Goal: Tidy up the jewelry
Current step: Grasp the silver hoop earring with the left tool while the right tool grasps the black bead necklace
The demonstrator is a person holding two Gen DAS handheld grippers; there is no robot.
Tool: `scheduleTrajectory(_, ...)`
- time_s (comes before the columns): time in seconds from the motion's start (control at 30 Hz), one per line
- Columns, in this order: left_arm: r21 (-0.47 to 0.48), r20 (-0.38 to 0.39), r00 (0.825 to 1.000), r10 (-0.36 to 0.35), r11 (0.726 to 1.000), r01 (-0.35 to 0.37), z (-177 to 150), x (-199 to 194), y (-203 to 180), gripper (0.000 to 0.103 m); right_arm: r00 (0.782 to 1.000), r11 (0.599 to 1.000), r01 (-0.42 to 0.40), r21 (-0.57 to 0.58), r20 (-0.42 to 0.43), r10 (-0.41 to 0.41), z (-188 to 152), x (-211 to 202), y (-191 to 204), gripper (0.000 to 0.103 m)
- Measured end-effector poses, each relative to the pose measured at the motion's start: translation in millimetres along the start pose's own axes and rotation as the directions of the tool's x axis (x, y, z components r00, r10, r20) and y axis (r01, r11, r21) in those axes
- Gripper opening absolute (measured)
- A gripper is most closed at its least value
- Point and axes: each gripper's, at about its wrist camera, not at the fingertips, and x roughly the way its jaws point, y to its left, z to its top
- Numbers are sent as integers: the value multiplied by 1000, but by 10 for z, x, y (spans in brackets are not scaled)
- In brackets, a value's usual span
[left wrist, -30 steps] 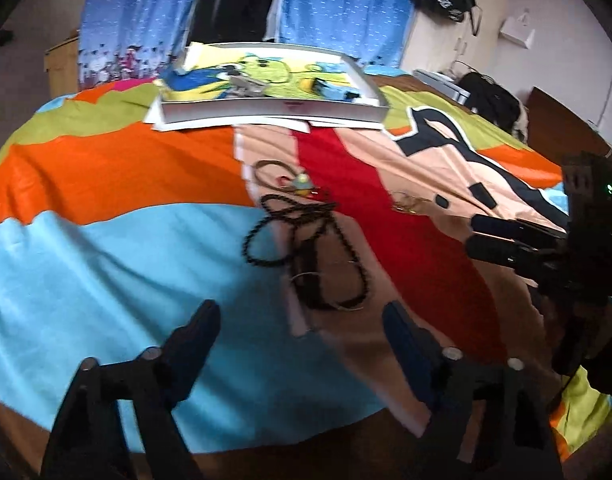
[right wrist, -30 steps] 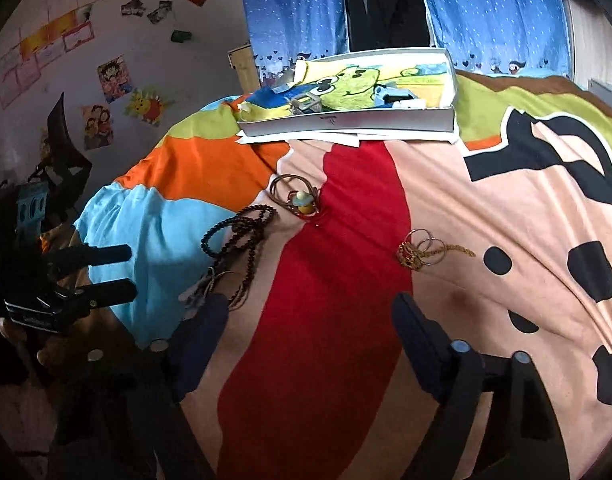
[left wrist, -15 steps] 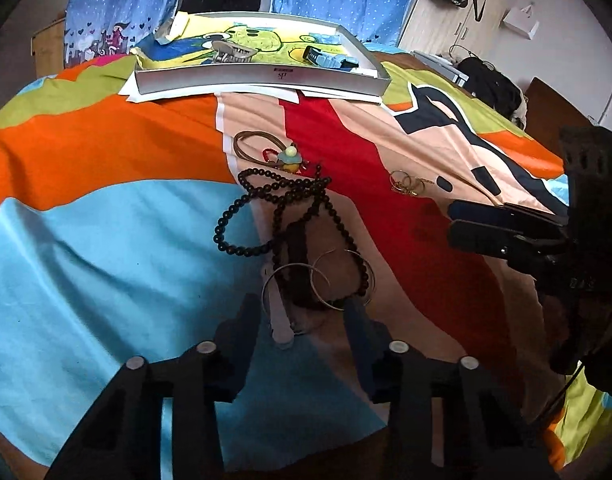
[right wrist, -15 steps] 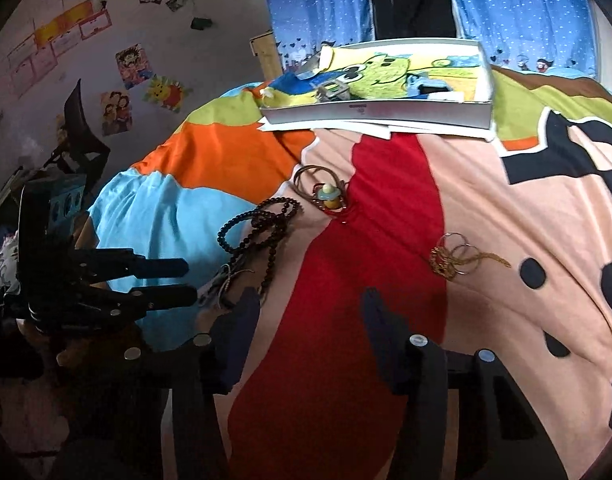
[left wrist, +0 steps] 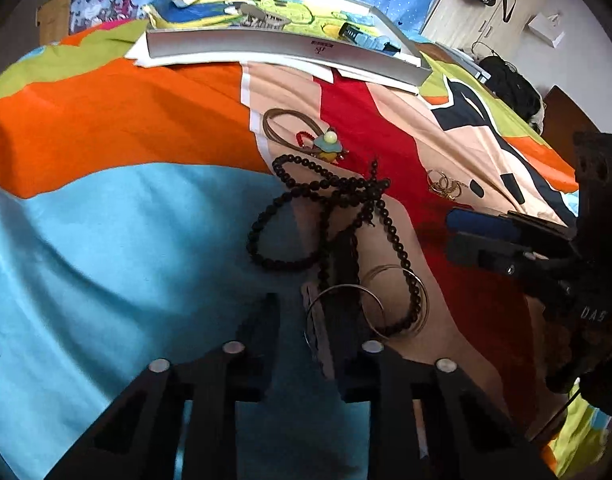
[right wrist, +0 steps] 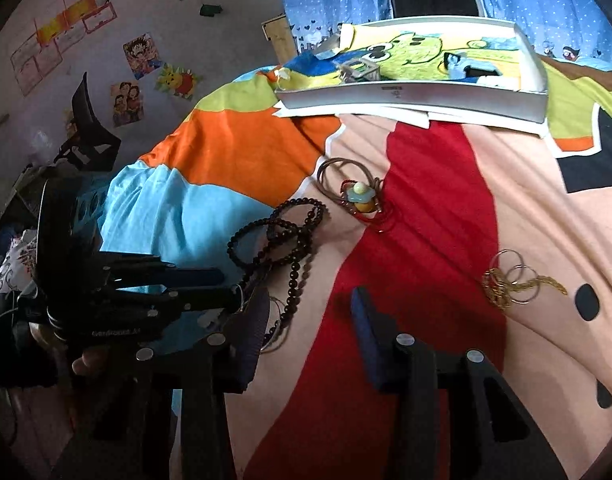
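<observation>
Left gripper [left wrist: 306, 320] jaws closing around the hoop earrings [left wrist: 345, 308] on the bed [left wrist: 106, 260], not yet pinching; right gripper [right wrist: 306, 312] closing, nothing between.

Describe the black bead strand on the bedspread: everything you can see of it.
The black bead strand is one long string of small, round, dark, glossy beads, tangled into several loops and lying slack and flat on the bedspread, across its blue, peach and red patches. Its near loop overlaps the silver hoop rings. The hair tie with a charm lies just beyond it.
</observation>
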Motion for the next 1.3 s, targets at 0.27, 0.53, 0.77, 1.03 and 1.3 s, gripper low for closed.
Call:
scheduleTrajectory(0.27,-20,-70,995,-65,998,64,-22,-13,15,12,999,1000,-21,11,-32,21,35,178,43,38)
scheduleTrajectory(0.53,-74,-92,989,-113,992,106,-232,-158,62,12,998,999,-34,-5,-57,33,62,309,92,38)
scheduleTrajectory(0.77,-123,-109,982,-154,982,141,-326,-207,35,14,998,999,-20,-28,-64,18,107,354,164,34)
scheduleTrajectory(1.03,-130,-82,987,-140,983,128,-301,-159,24,15,997,1000,-7,10,-71,8,75,368,85,6)
scheduleTrajectory(1.3,-87,-29,999,-40,996,37,-236,-408,-18,3,999,1000,1,-10,-35,-1,11,248,147,5)
